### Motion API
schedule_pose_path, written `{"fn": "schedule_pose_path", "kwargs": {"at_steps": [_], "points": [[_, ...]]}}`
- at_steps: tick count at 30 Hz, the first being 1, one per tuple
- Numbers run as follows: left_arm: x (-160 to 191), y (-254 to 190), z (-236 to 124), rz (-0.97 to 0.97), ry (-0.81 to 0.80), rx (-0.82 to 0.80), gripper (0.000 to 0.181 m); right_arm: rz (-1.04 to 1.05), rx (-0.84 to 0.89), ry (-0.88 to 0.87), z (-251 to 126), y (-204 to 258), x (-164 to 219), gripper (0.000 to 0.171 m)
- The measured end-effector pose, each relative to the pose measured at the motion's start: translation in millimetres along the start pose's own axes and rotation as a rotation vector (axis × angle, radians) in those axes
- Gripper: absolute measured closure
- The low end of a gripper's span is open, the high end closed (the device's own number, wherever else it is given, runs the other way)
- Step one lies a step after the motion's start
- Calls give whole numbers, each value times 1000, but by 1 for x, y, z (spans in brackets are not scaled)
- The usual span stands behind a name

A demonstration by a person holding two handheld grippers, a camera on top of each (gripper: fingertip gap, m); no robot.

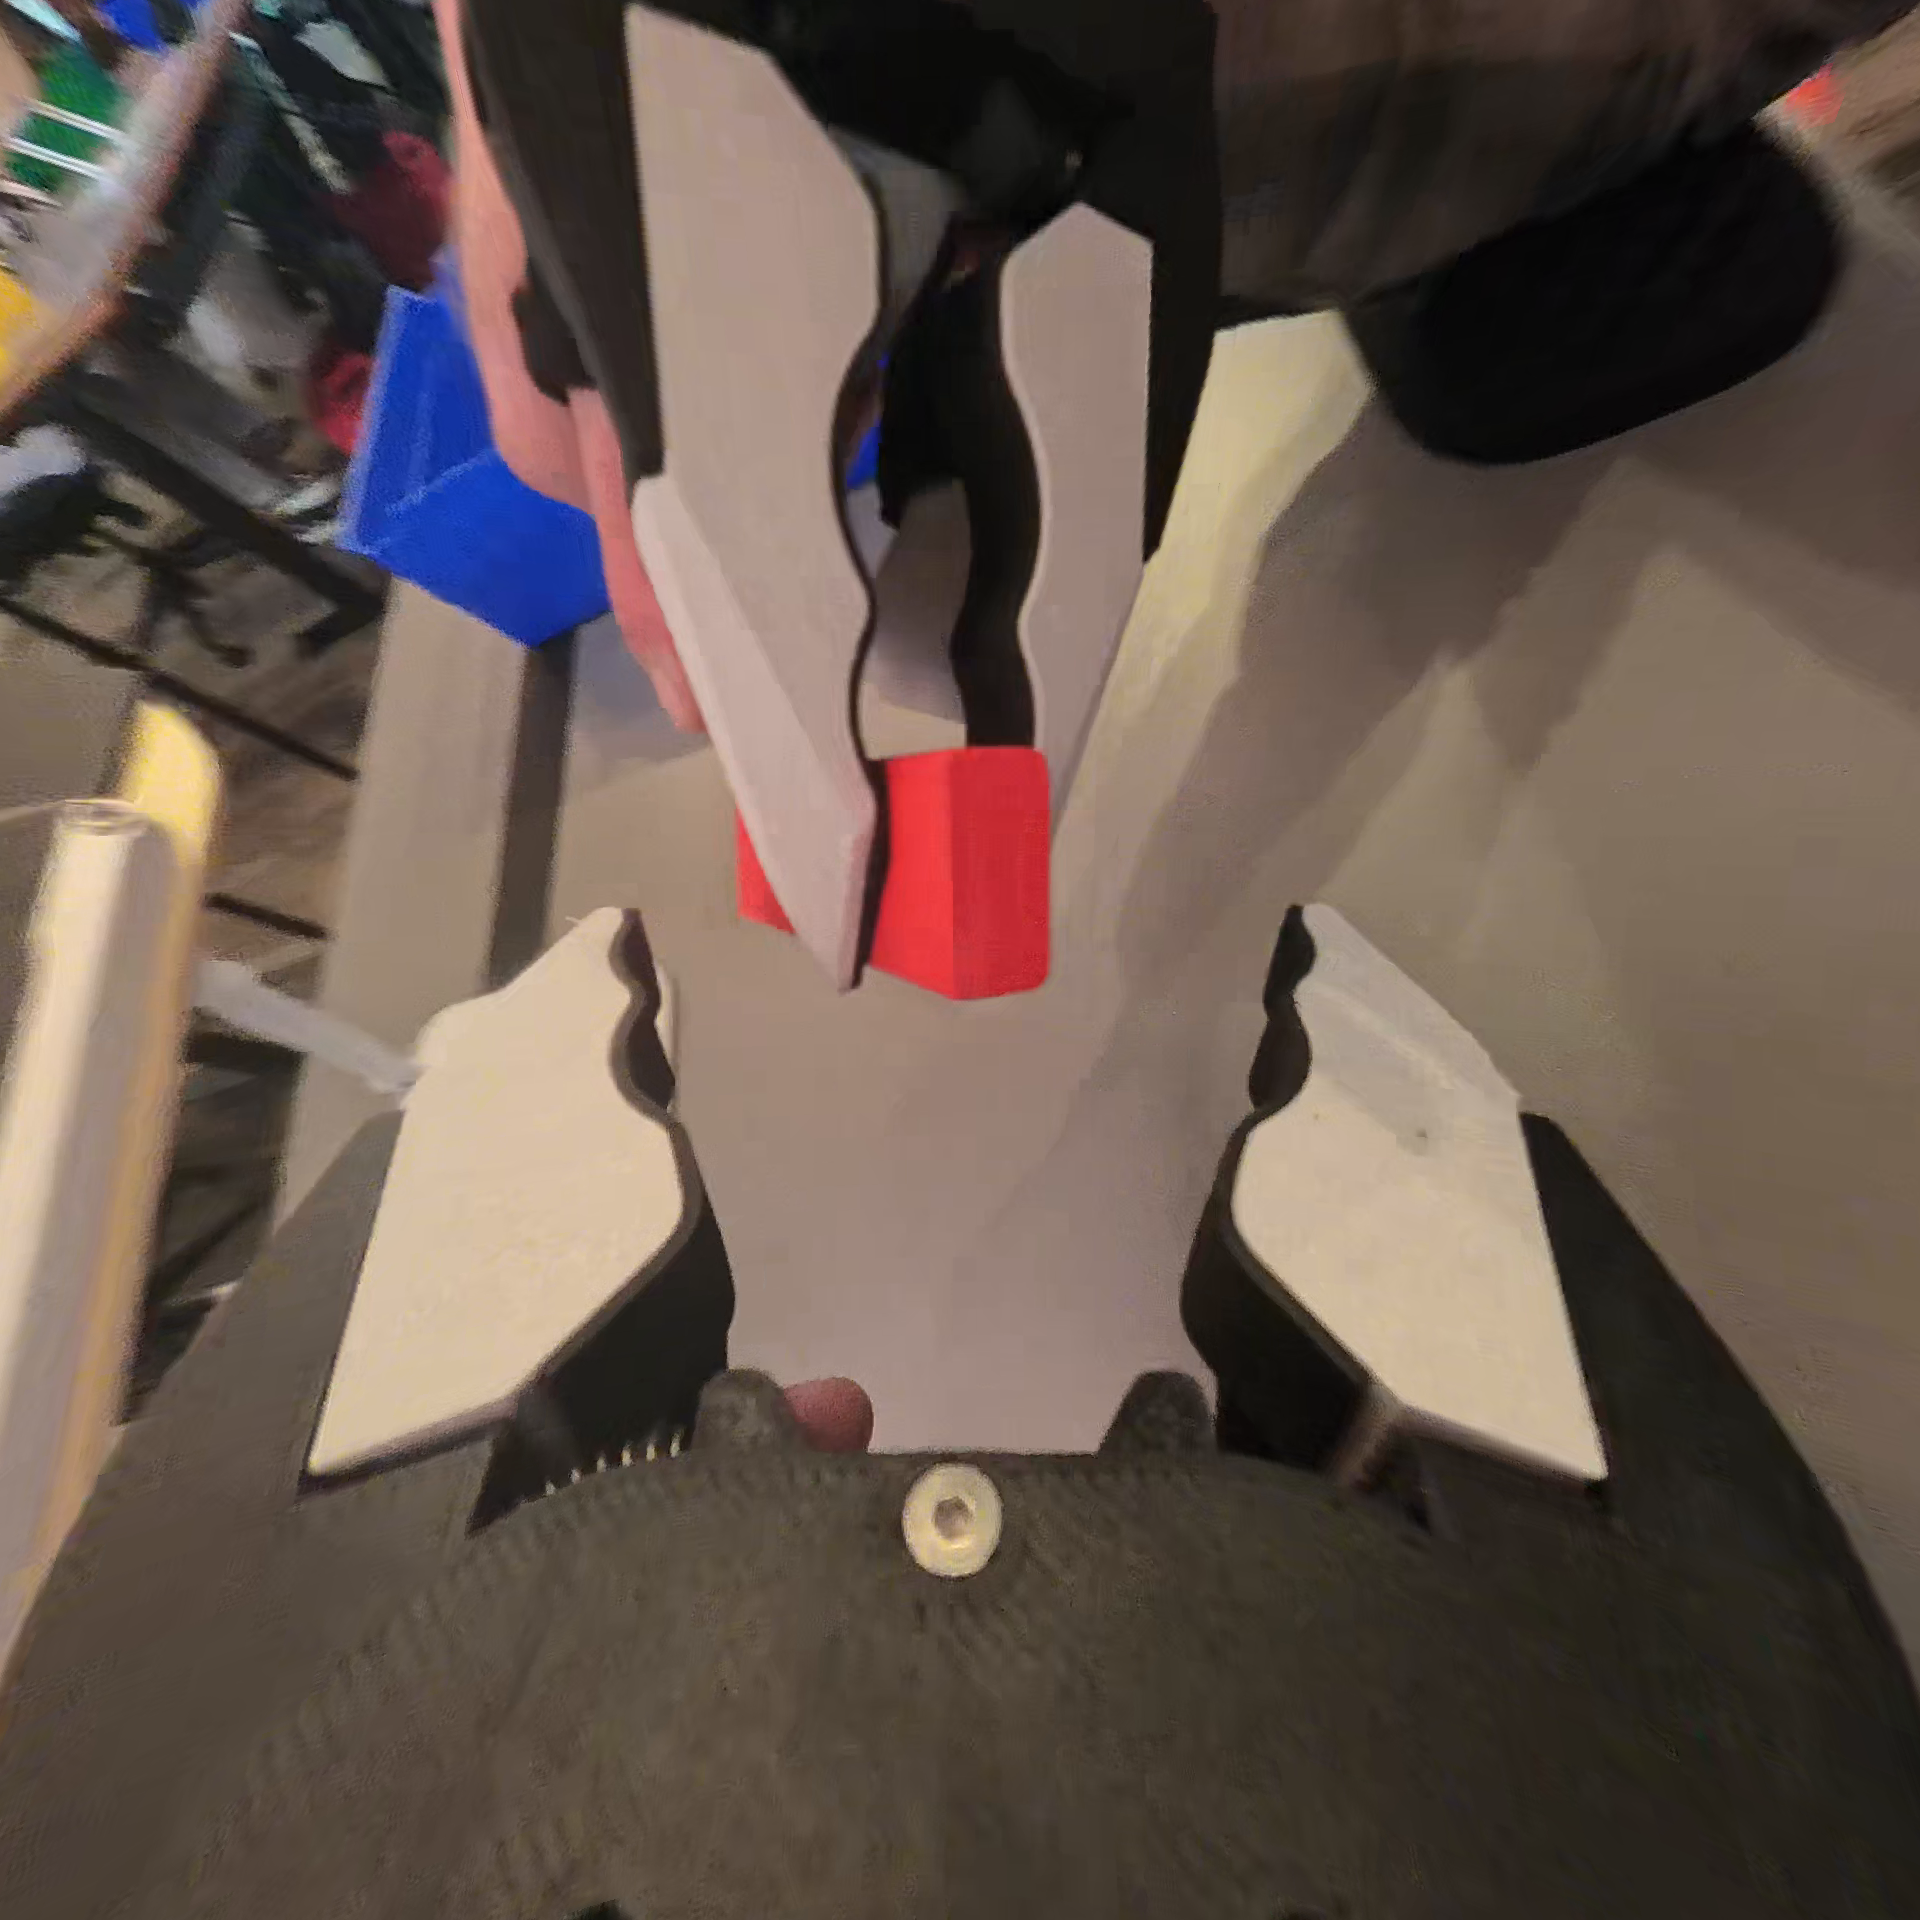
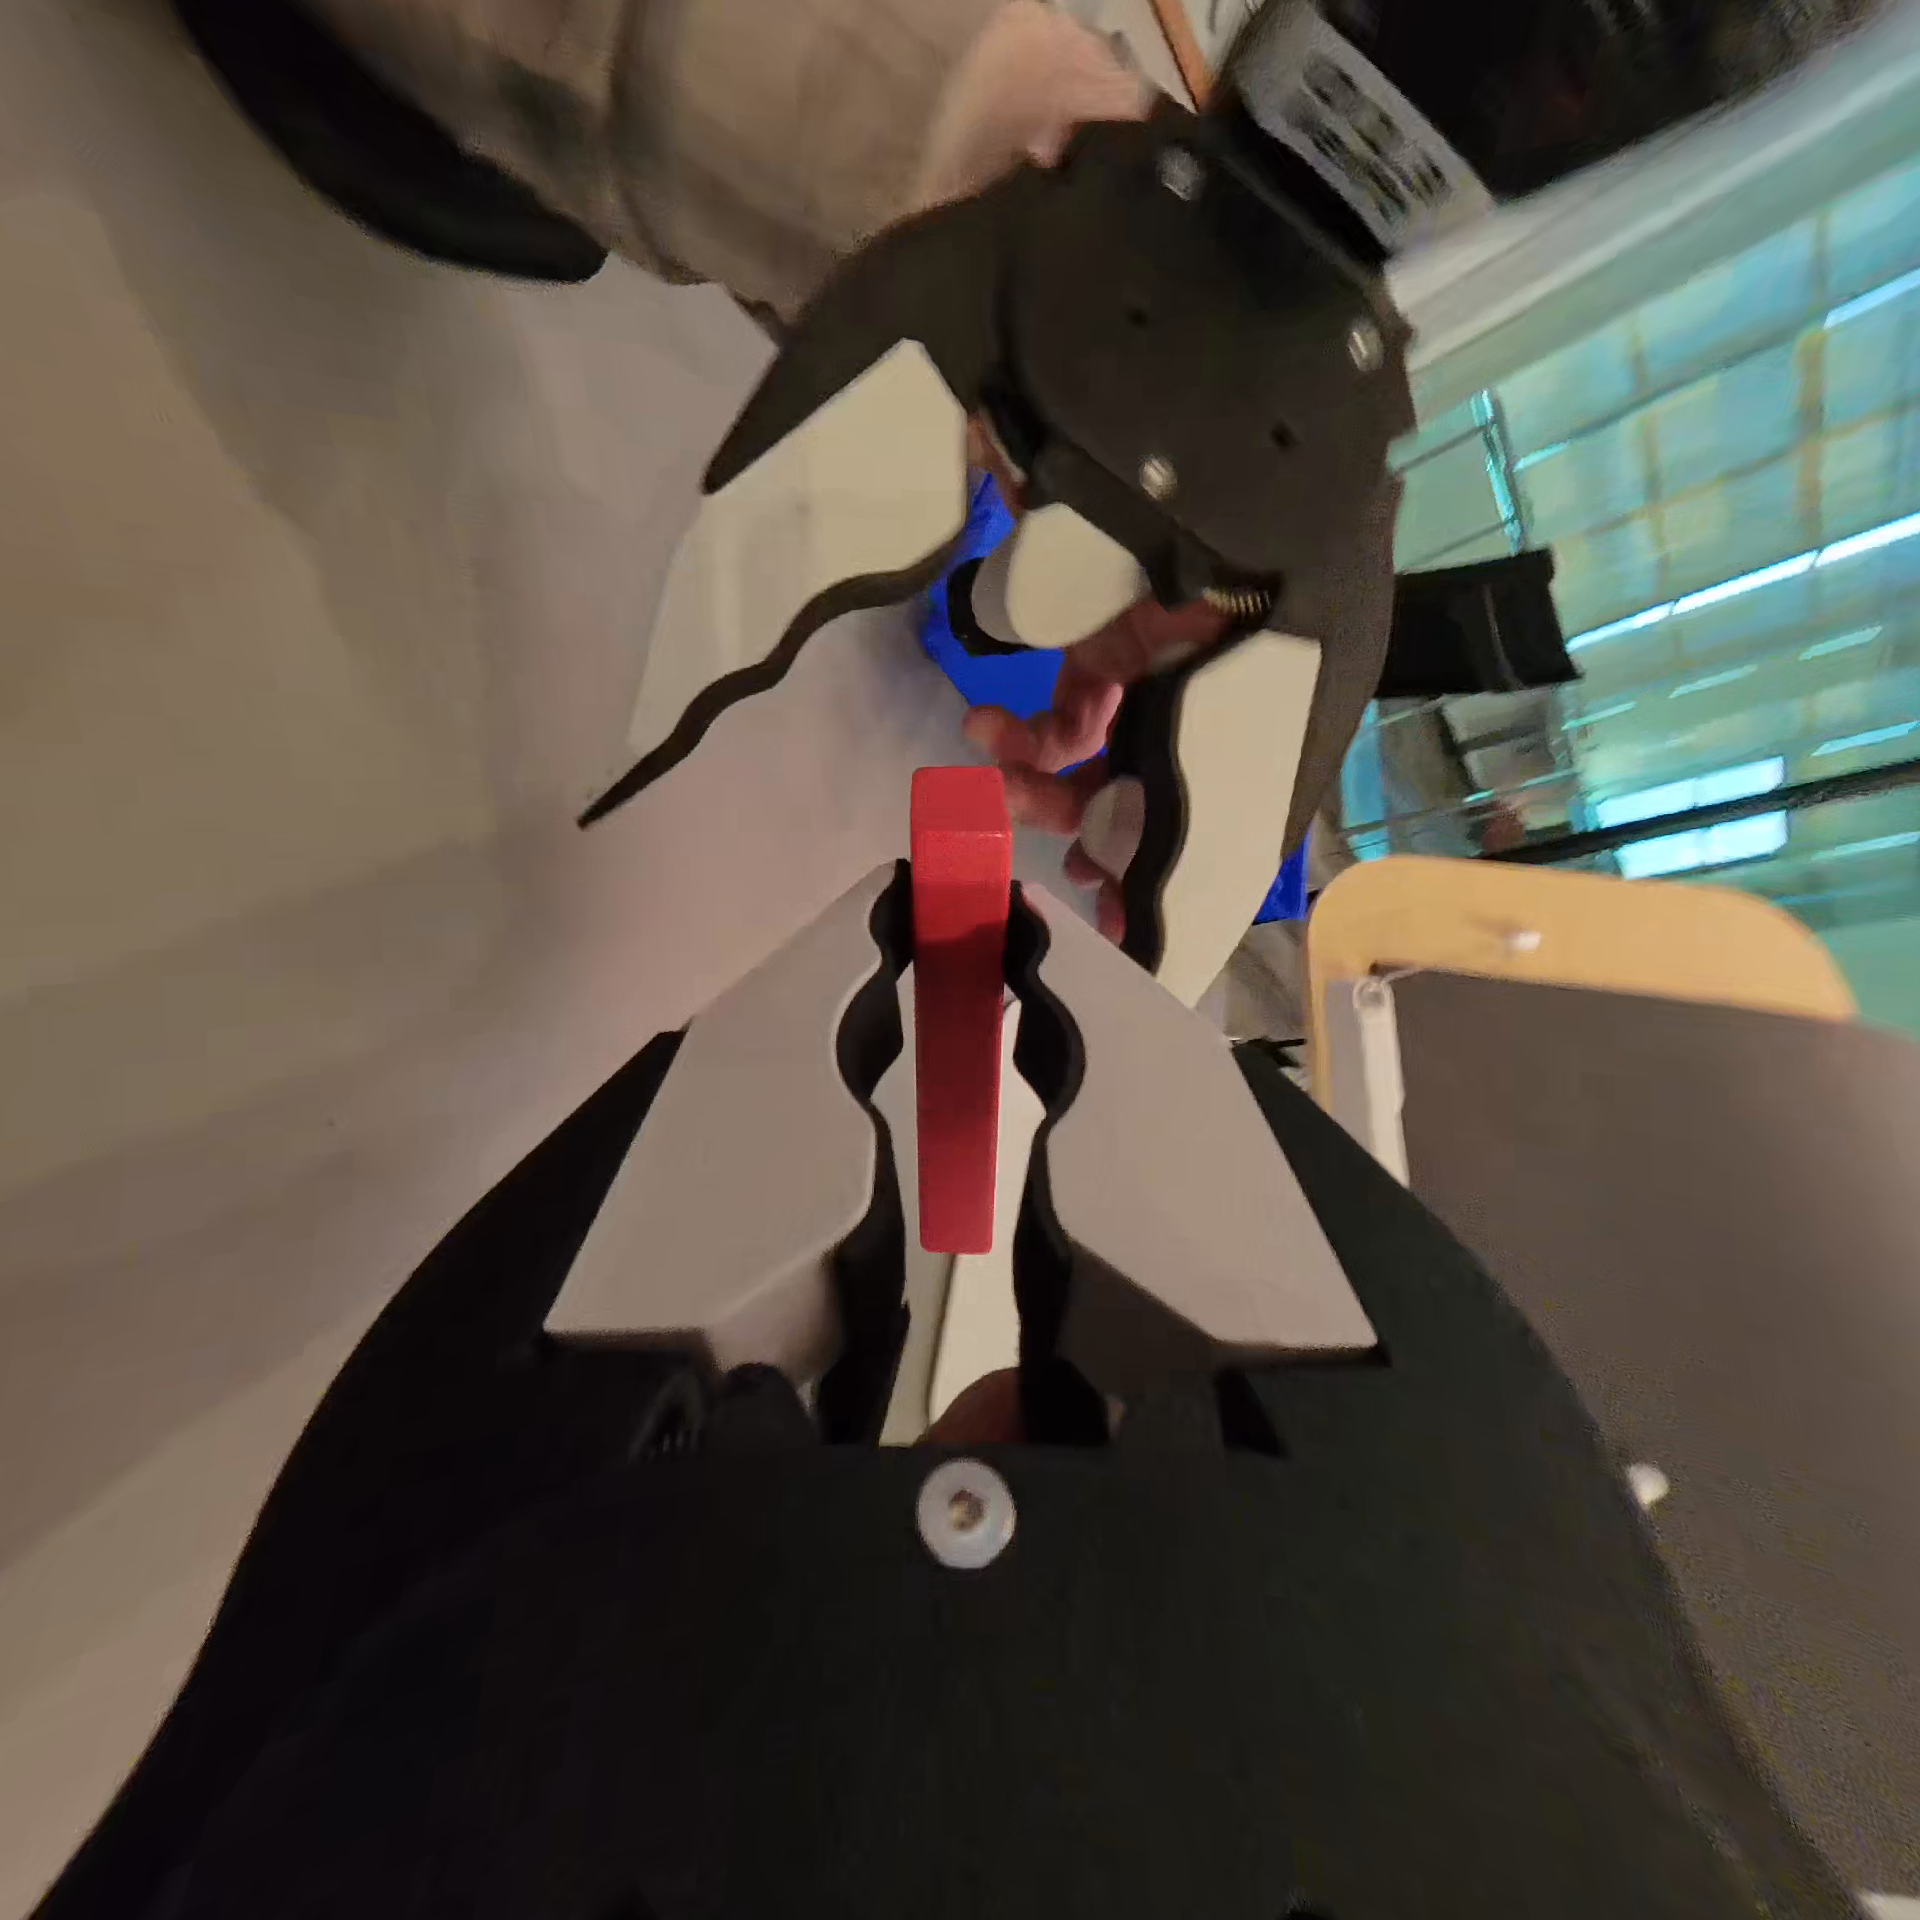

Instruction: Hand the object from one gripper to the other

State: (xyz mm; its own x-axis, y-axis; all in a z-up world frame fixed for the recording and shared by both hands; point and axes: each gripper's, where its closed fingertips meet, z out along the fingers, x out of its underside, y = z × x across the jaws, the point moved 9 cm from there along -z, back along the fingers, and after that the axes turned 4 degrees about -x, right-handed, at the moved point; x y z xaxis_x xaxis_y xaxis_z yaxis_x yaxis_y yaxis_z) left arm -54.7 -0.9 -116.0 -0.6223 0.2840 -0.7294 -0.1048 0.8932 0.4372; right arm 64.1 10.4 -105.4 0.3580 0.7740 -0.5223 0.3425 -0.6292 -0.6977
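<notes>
While my right gripper [image 2: 958,904] was clamped on the red block [image 2: 956,1029], my left gripper [image 1: 961,935] waited just near of it, fingers wide apart and not touching. I judged the handover half done: grasp and release remained.

Both wrist views face each other closely, sharing the red block [image 1: 956,883]

floor [image 1: 1558,727]: pale grey | blue bin [image 1: 457,499]: left | glazed wall [image 2: 1714,416]: right, teal-lit | light wooden chair [image 2: 1507,925]: right
</notes>
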Motion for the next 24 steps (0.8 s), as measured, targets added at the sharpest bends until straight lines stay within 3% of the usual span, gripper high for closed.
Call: {"fn": "schedule_pose_path", "kwargs": {"at_steps": [8,13,19,24], "points": [[-15,8,10,338,43,-452,59,699,8,-280,-13,-41,52,158],[-11,10,28,481,76,-625,49,1022,-76,-463,-16,-49,79,158],[-5,10,45,520,53,-700,36,1161,-210,-577,-9,-46,86,158],[-3,10,52,532,57,-743,37,1197,-226,-540,2,-42,86,158]]}}
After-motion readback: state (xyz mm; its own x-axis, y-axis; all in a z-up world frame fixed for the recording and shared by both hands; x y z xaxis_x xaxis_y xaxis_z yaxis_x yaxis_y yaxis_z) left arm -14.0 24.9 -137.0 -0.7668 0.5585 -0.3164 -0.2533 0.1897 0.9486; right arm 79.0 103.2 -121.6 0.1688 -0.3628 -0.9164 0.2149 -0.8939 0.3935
